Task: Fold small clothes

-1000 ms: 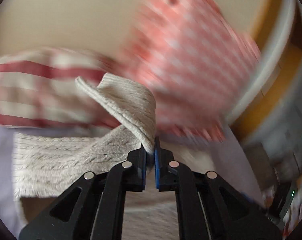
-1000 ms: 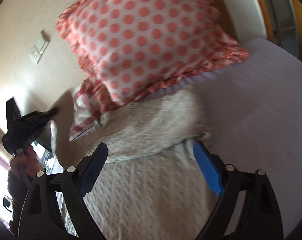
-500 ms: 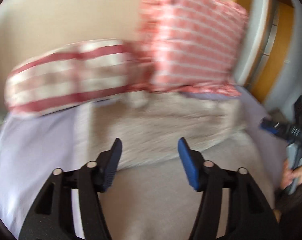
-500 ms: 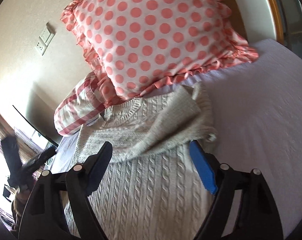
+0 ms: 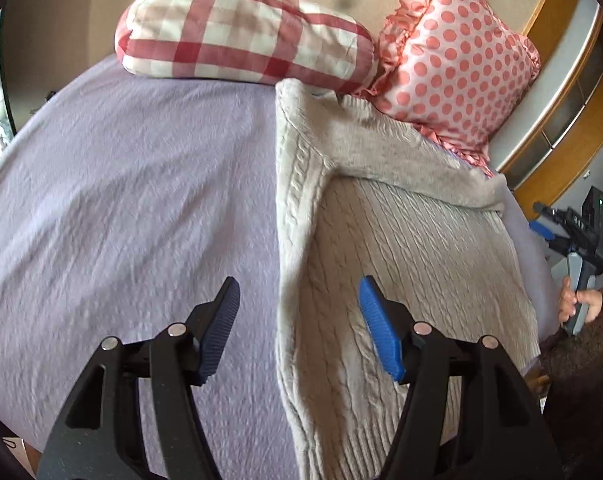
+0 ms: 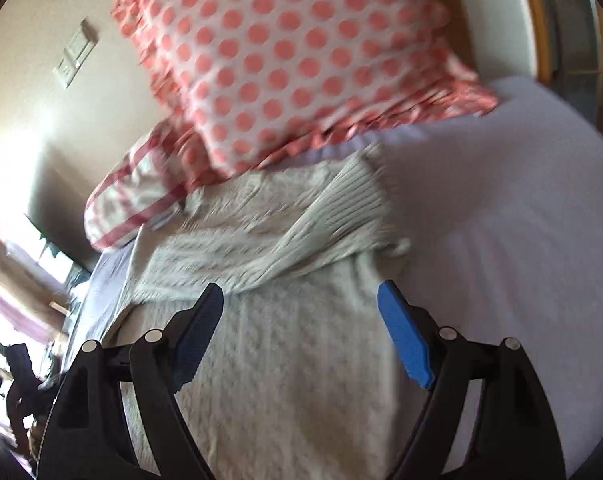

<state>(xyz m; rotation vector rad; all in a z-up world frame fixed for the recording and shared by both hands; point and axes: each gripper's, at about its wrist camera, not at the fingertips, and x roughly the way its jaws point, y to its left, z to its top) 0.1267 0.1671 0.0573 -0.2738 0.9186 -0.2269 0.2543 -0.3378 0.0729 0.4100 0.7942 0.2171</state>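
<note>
Two black grippers w/ blue-padded fingers hover over a bed; neither holds anything. Far left, bare lilac bedsheet (image 5: 121,200) fills most of the left wrist view. At its head lies a red-and-white checked pillow (image 5: 241,36). Left gripper (image 5: 297,320) sits low in frame, jaws spread wide, straddling the left edge of the cream cable-knit sweater (image 5: 401,248), probably lined up to pinch that side edge for the next fold. The sweater lies flat on the bed, centre-right, neckline tucked against the pillows. One sleeve is folded across the chest, so sleeves look dealt with and the body fold still to do. Behind it, propped upright, a pink polka-dot frilled cushion (image 5: 453,60). Right gripper (image 6: 301,332), jaws also wide apart, hangs over the sweater's right-hand part; that view is blurred. Far right, more bare sheet.
</note>
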